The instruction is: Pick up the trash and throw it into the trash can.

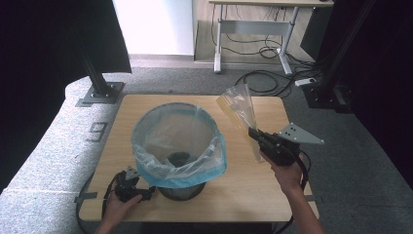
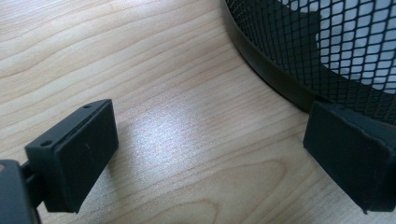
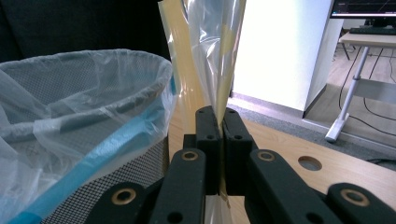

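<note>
tabletop (image 1: 253, 195): light wood, square, rounded corners, standing on grey carpet.

bin (image 1: 182, 191): black mesh, round, upright, at the middle of the tabletop toward the near edge. its dark base band and mesh wall show in the left gripper view.

liner (image 1: 178, 141): clear plastic with a blue hem, fitted inside the bin and folded out over its rim; the blue hem hangs around the outside of the rim.

left tool (image 1: 132, 187): held low in the person's left hand (image 1: 117, 207), at the near left of the tabletop, just beside the foot of the bin. forearm enters from the bottom edge. jaws stand wide apart with nothing between them; bare wood lies in the gap, and one jaw sits right up by the bin's base band.

right tool (image 1: 253, 134): held in the right hand (image 1: 287, 175), raised over the right side of the tabletop, pointing away and toward the bin. jaws are pressed together on a plastic bag.

plastic bag (image 1: 238, 109): clear with a yellowish strip, pinched near its lower end, standing up and fanning out above the jaws, just right of the bin's rim.
</note>
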The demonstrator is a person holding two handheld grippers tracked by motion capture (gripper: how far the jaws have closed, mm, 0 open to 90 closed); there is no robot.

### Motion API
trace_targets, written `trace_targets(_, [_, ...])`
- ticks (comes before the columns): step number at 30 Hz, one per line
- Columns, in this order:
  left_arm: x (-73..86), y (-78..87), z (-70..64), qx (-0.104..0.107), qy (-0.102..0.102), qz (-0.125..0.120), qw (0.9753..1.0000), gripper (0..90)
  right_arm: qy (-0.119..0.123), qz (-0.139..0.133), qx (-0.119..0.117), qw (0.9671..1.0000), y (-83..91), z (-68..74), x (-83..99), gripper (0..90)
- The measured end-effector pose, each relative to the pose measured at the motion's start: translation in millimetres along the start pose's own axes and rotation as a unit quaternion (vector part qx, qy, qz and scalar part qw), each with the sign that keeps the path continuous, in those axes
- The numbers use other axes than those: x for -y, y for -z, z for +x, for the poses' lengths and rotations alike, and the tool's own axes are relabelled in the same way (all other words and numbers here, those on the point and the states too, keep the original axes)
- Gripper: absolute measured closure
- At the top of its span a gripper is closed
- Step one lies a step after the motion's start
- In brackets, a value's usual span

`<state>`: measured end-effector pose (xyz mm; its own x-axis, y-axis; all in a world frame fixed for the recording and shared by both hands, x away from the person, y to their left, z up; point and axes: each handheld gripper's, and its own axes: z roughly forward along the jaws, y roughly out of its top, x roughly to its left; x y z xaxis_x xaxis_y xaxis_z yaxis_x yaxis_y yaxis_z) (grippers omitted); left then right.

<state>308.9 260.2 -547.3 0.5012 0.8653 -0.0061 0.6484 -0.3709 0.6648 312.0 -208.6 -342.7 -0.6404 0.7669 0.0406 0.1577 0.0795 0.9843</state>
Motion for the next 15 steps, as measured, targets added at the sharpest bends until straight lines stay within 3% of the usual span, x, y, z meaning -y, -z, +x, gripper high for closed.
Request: trace_targets(15, [0.1, 0.1, -0.3, 0.000, 0.000, 0.000, 1.0000, 2.7, 0.011, -0.007, -0.014, 0.9998, -9.0, 11.1, -20.1, 87.1])
